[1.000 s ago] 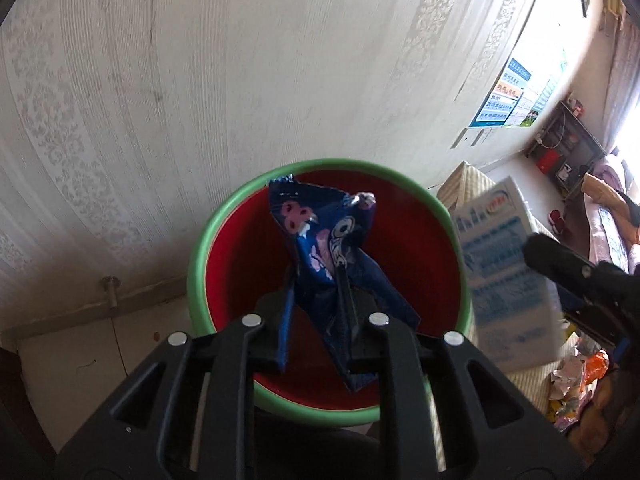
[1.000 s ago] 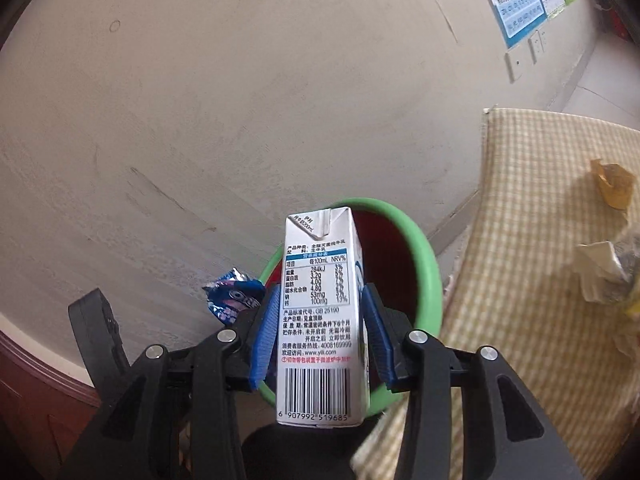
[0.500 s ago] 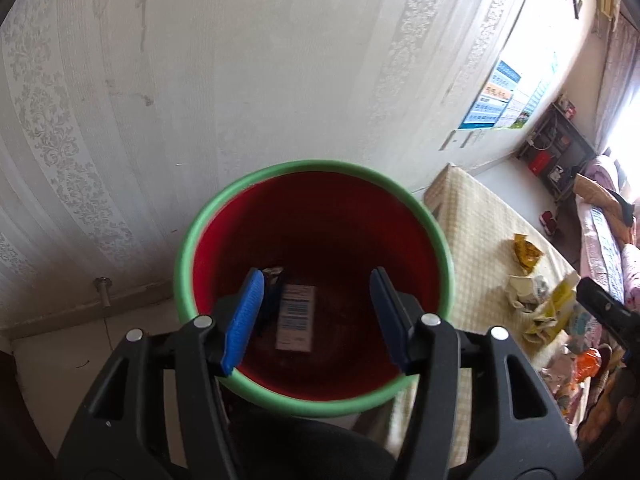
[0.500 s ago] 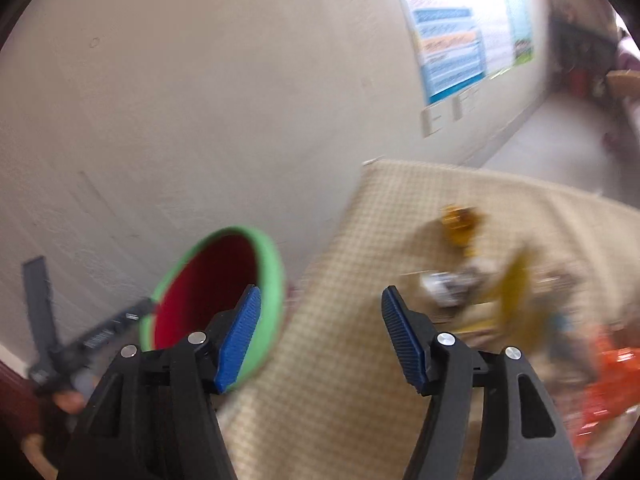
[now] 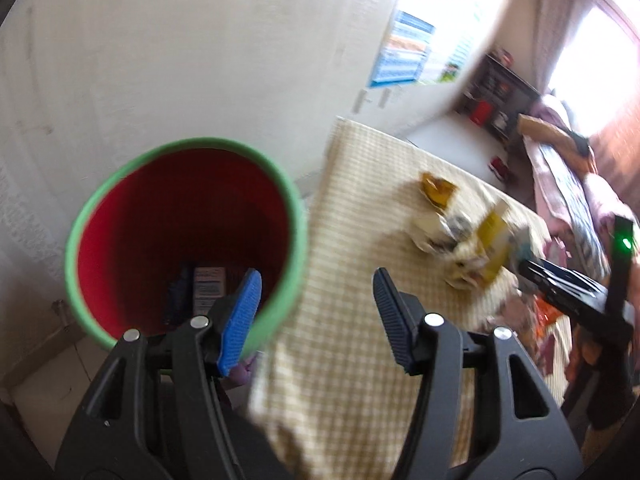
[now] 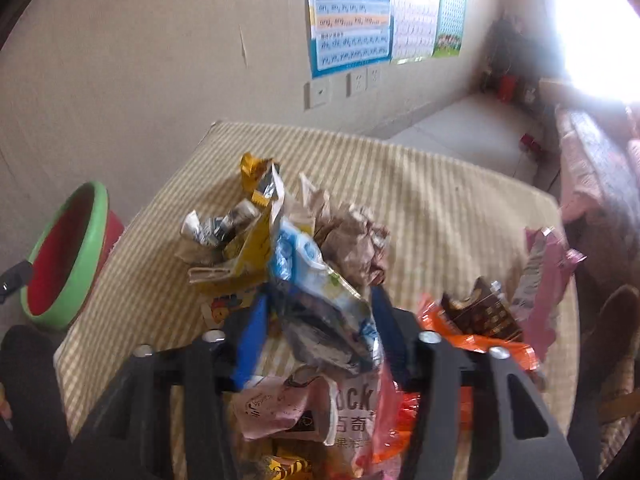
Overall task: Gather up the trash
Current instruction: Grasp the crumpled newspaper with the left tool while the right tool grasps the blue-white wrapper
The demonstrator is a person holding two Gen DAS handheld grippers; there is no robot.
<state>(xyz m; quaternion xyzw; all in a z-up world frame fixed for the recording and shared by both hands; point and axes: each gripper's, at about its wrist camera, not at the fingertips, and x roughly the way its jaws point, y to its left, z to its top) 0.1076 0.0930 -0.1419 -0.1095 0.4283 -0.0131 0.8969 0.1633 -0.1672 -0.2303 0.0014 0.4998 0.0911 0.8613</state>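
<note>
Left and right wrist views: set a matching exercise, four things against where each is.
Things:
1. milk carton
2. left gripper
3. brown crumpled paper
4. pink wrapper

Places:
A. far right of the tablecloth
B. at the bottom of the red bin
C. mid pile, beyond the right gripper
D. empty, jaws apart, over the bin's rim

Pairs: 1-B, 2-D, 3-C, 4-A

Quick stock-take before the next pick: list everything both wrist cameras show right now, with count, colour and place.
bin: one, green rim, red inside, on the floor beside the table
milk carton: one, white, at the bin's bottom
checked tablecloth: one, beige, over the table
trash pile: several wrappers, yellow, silver, blue-white, brown, mid-table
orange wrapper: one, near edge
pink wrapper: one, right side
wall posters: count unclear, blue and white
left gripper: open, empty
right gripper: jaws just closing around a blue-white wrapper; contact unclear
</note>
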